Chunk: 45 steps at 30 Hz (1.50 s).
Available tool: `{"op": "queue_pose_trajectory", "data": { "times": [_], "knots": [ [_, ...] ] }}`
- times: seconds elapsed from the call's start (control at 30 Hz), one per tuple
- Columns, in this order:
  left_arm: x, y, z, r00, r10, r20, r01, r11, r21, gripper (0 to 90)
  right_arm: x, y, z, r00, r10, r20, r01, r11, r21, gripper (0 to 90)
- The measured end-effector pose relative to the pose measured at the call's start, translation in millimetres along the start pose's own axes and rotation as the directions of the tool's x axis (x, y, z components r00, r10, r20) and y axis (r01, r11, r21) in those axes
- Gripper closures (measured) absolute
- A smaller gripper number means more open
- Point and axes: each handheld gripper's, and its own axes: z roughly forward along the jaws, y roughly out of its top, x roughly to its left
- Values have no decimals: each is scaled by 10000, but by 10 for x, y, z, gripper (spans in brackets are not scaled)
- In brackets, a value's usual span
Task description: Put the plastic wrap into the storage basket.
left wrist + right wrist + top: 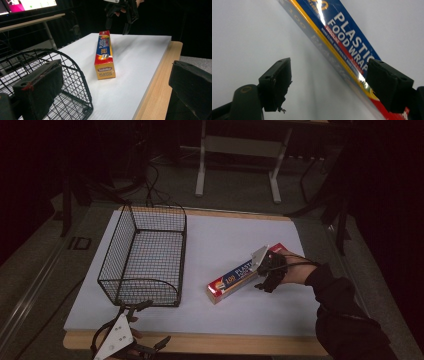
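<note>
High view: right gripper (266,270) is hovering open over the box (240,276) on the bench (225,315); left gripper (131,335) is idling open; basket (142,255) sitting empty, nothing lifted yet.

wire basket (142,257) on table (225,240), left part | food wrap box (245,272) lying right of basket, apart | right gripper (267,270) over box's far end | left gripper (127,330) at near edge, before basket

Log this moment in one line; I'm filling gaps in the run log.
right gripper: open, above long plastic-wrap box | left gripper: open, near black wire basket | box: flat on white board
</note>
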Motion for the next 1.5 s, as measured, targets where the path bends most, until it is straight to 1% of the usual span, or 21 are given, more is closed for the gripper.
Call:
{"op": "queue_pose_trajectory", "data": {
  "times": [0.13,0.17,0.23,0.37,0.4,0.57,0.63,0.67,0.7,0.77,0.87,0.9,0.97,1.13,1.17,1.2,1.27,1.4,1.43,1.47,1.5],
  "knots": [
    [-13,-11,-21,9999,-25,-136,26,10000,68,2,-52,63,41,9997,-253,62,253,9996,80,202],
    [-16,-14,-24,9998,-45,-198,47,9999,103,1,-72,73,52,9997,-251,-32,251,9996,150,200],
    [-22,-21,-33,9995,-45,-300,49,9999,139,1,-107,93,77,9994,-331,81,327,9988,351,191],
    [-29,-30,-59,9987,-129,-485,137,9998,164,1,-197,123,149,9991,-420,-52,423,9975,563,156],
    [-33,-32,-66,9986,-155,-508,164,9997,164,1,-209,131,169,9987,-508,34,505,9969,609,155],
    [-51,-46,-124,9969,-246,-752,262,9994,215,1,-266,189,277,9953,-958,-119,965,9911,922,154],
    [-51,-51,-149,9959,-286,-854,306,9993,222,1,-279,226,317,9937,-1116,-125,1123,9886,1002,133],
    [-51,-53,-158,9954,-318,-899,338,9992,215,2,-282,251,345,9908,-1349,-79,1350,9855,1024,134],
    [-51,-56,-165,9949,-360,-945,380,9991,198,2,-284,273,368,9897,-1414,-227,1431,9838,1077,133],
    [-51,-61,-178,9943,-416,-983,435,9989,179,1,-285,310,411,9843,-1742,-275,1762,9771,1195,133],
    [-53,-64,-192,9935,-466,-1035,487,9986,180,1,-312,346,467,9788,-2011,-393,2047,9689,1393,134],
    [-54,-65,-194,9934,-486,-1035,508,9985,180,2,-325,354,487,9771,-2044,-592,2109,9673,1408,133],
    [-57,-66,-192,9933,-528,-1026,549,9983,170,1,-341,361,531,9702,-2334,-643,2409,9575,1589,134],
    [-68,-67,-178,9931,-527,-1049,554,9982,234,1,-418,356,665,9587,-2604,-1141,2775,9444,1762,142],
    [-68,-67,-178,9931,-527,-1049,554,9982,234,1,-426,360,689,9562,-2667,-1208,2858,9399,1868,141],
    [-70,-69,-170,9929,-534,-1064,564,9981,255,1,-425,365,749,9508,-2794,-1338,3019,9327,1974,133],
    [-68,-71,-168,9929,-538,-1066,571,9980,283,1,-425,379,809,9488,-2791,-1481,3060,9285,2104,131],
    [-60,-78,-167,9926,-530,-1096,569,9979,324,1,-427,381,890,9358,-3025,-1808,3403,9091,2405,194],
    [-59,-79,-166,9924,-549,-1099,587,9978,320,2,-429,384,895,9328,-3029,-1950,3450,9070,2416,226],
    [-59,-79,-166,9924,-549,-1099,587,9978,320,1,-429,384,904,9300,-3028,-2085,3491,9050,2432,229],
    [-59,-79,-165,9923,-546,-1109,585,9978,320,1,-430,388,920,9247,-3166,-2114,3641,8976,2484,239]
  ]
}}
